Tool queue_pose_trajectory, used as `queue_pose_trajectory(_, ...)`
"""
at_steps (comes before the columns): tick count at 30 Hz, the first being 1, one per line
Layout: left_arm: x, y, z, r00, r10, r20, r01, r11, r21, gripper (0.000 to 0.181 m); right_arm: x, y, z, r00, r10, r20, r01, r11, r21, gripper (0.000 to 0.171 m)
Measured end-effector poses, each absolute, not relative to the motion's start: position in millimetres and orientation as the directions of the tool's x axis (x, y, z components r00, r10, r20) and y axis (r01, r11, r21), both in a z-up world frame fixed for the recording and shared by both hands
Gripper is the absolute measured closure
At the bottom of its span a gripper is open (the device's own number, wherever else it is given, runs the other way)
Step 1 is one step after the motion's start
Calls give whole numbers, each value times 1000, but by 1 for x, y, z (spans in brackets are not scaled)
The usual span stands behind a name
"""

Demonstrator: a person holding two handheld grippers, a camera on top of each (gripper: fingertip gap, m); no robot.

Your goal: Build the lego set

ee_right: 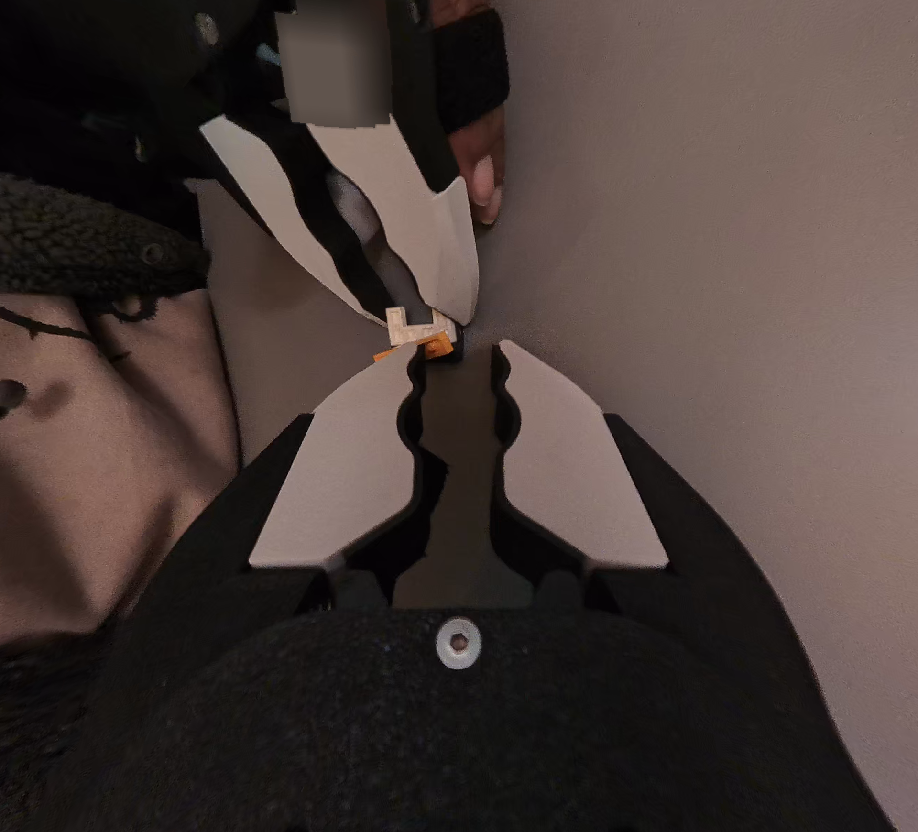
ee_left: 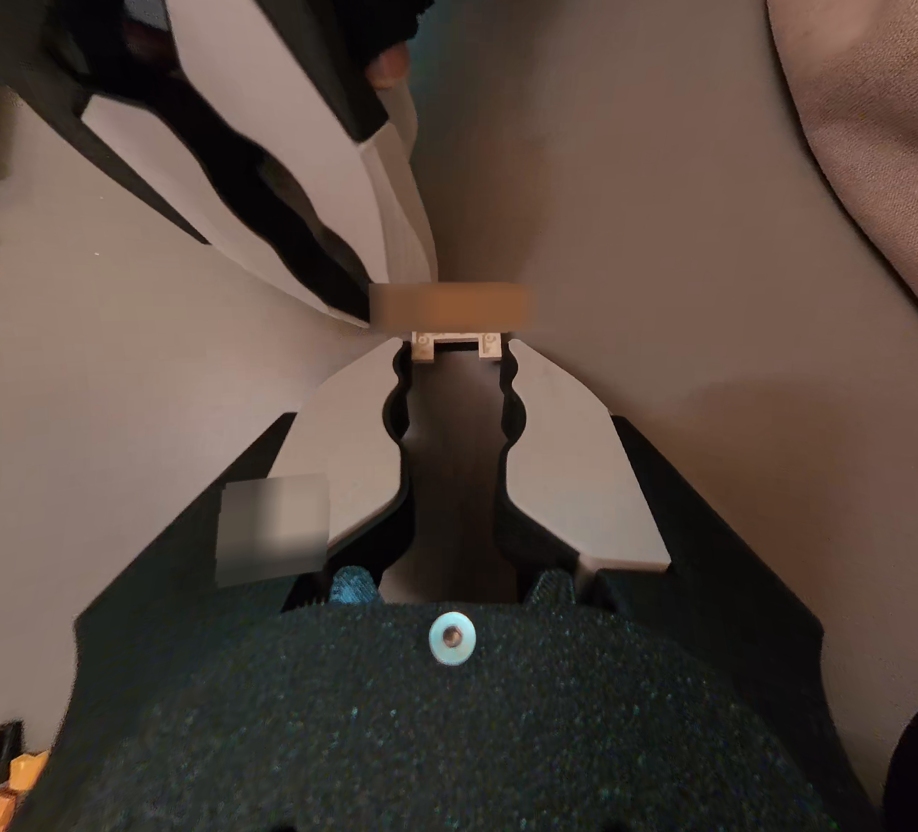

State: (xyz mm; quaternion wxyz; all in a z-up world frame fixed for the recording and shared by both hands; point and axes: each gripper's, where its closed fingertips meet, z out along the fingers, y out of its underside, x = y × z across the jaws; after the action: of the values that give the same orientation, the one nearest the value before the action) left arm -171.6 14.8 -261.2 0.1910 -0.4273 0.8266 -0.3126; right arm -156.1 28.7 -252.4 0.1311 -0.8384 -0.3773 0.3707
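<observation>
A plain grey worktop [ee_right: 695, 212] fills the background of both views. The left gripper [ee_left: 459, 351] holds a white lego piece [ee_left: 457, 345] across its tips, the jaws closed on the piece's two ends, up off the worktop. The right gripper [ee_right: 459, 353] meets it tip to tip; its jaws stand apart with a clear gap, and its left finger touches a small orange lego piece [ee_right: 437, 347] that sits against the underside of the white piece [ee_right: 415, 326]. In the right wrist view the left gripper [ee_right: 422, 319] reaches in from the far left, with a hand [ee_right: 477, 162] in a black wrist strap [ee_right: 472, 68] behind it. In the left wrist view the right gripper [ee_left: 367, 311] comes in from the far left. More orange pieces [ee_left: 20, 773] lie at the near left corner there, too blurred to make out.
</observation>
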Motion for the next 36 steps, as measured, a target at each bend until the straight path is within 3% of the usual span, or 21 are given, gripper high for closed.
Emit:
queue_pose_trajectory(9,-170,15,-262,-541,-840,-39,-597,416,-686,148,-142,31,-254,500,803,-325,532,-581,-616,143)
queue_pose_trajectory(15,-165,14,-261,-528,-847,-64,-601,426,-677,148,-134,24,-248,478,841,-253,587,-520,-620,139)
queue_pose_trajectory(21,-163,14,-261,-508,-860,-48,-618,403,-675,148,-137,4,-255,541,824,-169,641,-534,-551,119)
queue_pose_trajectory(31,-163,15,-262,-488,-872,-25,-634,375,-676,148,-146,1,-262,581,814,-15,664,-485,-569,111)
queue_pose_trajectory(36,-163,15,-261,-486,-873,-34,-635,380,-673,148,-152,2,-262,558,830,-9,656,-447,-609,121)
